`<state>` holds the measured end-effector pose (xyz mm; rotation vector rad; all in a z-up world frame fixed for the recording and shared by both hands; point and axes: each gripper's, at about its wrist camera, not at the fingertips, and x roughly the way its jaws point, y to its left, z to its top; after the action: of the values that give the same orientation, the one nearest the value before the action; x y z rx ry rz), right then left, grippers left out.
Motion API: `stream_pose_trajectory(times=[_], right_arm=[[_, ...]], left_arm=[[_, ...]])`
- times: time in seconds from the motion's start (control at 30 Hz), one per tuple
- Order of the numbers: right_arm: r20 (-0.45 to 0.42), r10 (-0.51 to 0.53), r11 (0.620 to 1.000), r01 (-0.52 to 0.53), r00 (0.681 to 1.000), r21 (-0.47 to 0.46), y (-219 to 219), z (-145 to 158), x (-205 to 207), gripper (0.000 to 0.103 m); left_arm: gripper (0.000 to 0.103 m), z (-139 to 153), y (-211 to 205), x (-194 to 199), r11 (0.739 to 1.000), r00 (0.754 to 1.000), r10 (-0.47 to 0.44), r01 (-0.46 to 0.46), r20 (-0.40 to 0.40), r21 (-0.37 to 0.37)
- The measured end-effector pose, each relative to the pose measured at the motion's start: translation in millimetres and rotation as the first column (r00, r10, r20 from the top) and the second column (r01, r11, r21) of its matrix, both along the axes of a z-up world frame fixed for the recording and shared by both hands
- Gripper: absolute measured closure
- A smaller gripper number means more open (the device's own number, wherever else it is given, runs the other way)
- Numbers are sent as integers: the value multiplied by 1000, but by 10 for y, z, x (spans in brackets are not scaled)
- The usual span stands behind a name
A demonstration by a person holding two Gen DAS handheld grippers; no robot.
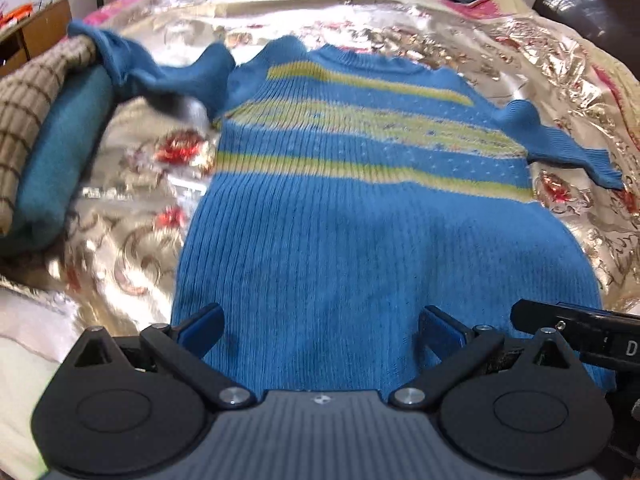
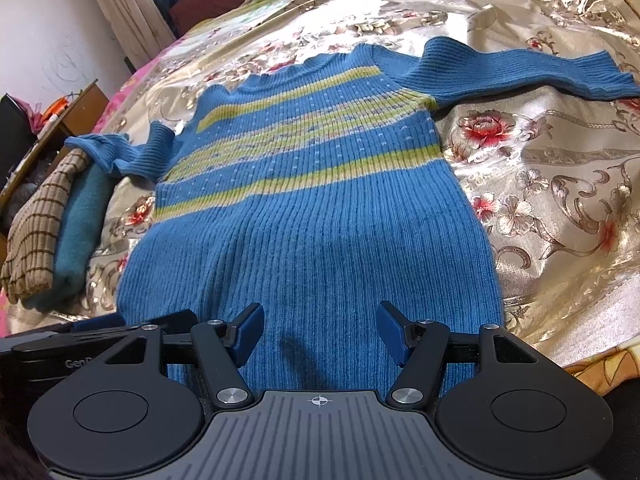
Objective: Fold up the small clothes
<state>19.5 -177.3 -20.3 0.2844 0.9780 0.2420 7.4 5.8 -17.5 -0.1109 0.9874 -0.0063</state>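
A blue ribbed sweater (image 1: 340,216) with yellow-green stripes lies flat on the bed, collar far from me, hem near me. Its left sleeve (image 1: 160,68) bends out over the folded pile, and its right sleeve (image 2: 520,68) stretches out to the right. My left gripper (image 1: 320,330) is open above the hem, blue pads spread wide with only knit beneath them. My right gripper (image 2: 320,330) is open too, over the same hem (image 2: 320,360). The right gripper's body (image 1: 580,332) shows at the left view's right edge. The left gripper's body (image 2: 80,344) shows at the right view's left edge.
A shiny gold floral bedspread (image 2: 540,184) covers the bed. Folded clothes lie at the left: a tan checked piece (image 2: 40,220) on a teal one (image 2: 80,220). A wooden desk (image 2: 80,112) and curtains (image 2: 120,12) stand beyond the bed's left side.
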Motion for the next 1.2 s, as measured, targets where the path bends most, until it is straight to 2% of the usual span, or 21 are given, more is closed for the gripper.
stream_pose_trajectory(times=[0.63, 0.77, 0.87, 1.03, 1.2], right_arm=[[28, -38, 999, 38, 999, 5, -131, 31, 42, 40], [70, -72, 997, 71, 995, 25, -264, 112, 99, 40], [83, -140, 989, 136, 987, 55, -481, 162, 235, 40], [134, -286, 958, 280, 949, 58, -987, 269, 482, 41], [146, -469, 882, 453, 871, 127, -1713, 273, 742, 44]], left_arm=[[0, 80, -79, 78, 999, 998, -37, 37, 44, 16], [0, 154, -135, 139, 998, 995, -57, 54, 79, 41], [0, 215, -172, 210, 997, 992, -65, 62, 107, 38], [0, 269, -297, 337, 994, 985, -103, 97, 136, 50], [0, 291, -506, 494, 987, 976, -159, 153, 150, 53]])
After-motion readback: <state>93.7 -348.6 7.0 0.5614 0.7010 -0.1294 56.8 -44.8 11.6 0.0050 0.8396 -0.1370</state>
